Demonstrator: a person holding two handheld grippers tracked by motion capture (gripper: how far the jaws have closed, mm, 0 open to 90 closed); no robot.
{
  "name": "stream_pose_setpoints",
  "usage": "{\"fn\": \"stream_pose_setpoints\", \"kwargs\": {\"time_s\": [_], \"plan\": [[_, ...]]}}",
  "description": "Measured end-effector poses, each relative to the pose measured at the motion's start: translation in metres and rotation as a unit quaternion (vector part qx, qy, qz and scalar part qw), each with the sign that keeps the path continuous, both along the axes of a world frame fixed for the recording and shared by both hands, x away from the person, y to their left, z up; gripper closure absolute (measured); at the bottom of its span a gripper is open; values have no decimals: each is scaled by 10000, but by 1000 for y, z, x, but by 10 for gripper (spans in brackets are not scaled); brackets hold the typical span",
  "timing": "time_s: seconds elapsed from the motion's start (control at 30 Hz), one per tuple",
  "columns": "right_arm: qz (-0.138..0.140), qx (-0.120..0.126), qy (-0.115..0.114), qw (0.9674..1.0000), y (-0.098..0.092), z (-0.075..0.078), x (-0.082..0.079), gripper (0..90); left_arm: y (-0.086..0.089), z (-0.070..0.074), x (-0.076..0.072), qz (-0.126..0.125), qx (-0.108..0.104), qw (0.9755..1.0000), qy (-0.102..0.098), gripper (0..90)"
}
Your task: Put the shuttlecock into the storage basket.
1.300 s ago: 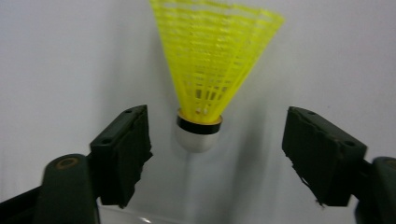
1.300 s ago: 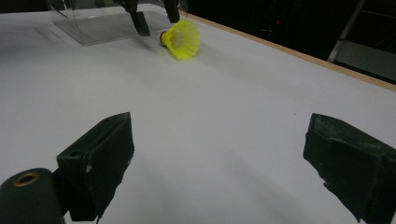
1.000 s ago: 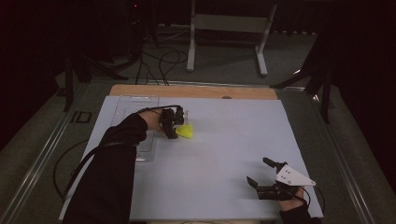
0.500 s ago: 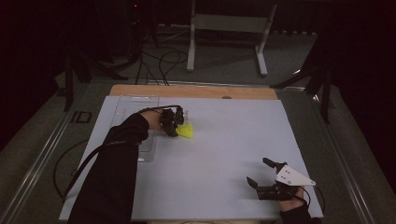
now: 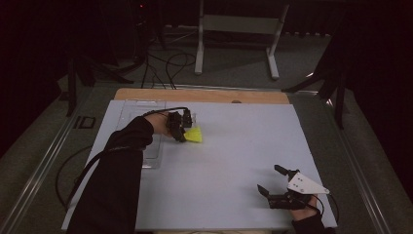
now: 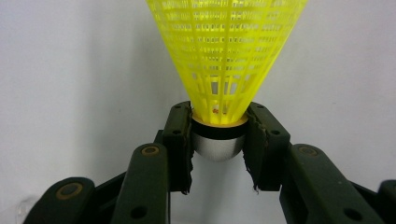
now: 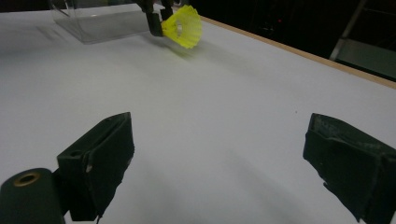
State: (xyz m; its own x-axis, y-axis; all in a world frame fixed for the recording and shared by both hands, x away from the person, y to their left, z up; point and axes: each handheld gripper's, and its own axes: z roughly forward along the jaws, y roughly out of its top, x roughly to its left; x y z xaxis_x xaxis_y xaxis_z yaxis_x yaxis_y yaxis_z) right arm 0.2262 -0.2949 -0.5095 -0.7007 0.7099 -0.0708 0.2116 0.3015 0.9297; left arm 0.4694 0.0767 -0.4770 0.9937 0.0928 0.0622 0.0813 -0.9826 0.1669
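the left gripper is pinching the yellow shuttlecock at its cap, jaws having just closed, probably ready for lifting; the right gripper is idling, spread wide.

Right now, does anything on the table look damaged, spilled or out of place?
Mostly no. The shuttlecock looks intact, gripped at its cork by the left gripper. One oddity: the pad edges on its fingers look frayed and ragged. The clear box lies flat on the mat, nothing spilled.
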Motion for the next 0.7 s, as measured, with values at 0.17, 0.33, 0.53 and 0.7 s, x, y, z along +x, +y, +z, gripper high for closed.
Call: {"fn": "stream_pose_setpoints", "kwargs": {"time_s": [0.17,0.33,0.53,0.7], "plan": [[-13,5,17,10000,0,0,0,87,2,11,-3,228,-92,9997,60,651],[-20,-1,-7,10000,0,0,0,87,2,23,-9,409,-240,9987,166,651],[-44,0,-14,10000,0,1,0,87,5,41,-17,592,-537,9965,234,651],[-50,-14,-20,10000,0,1,0,87,8,52,-22,748,-596,9947,368,652]]}}
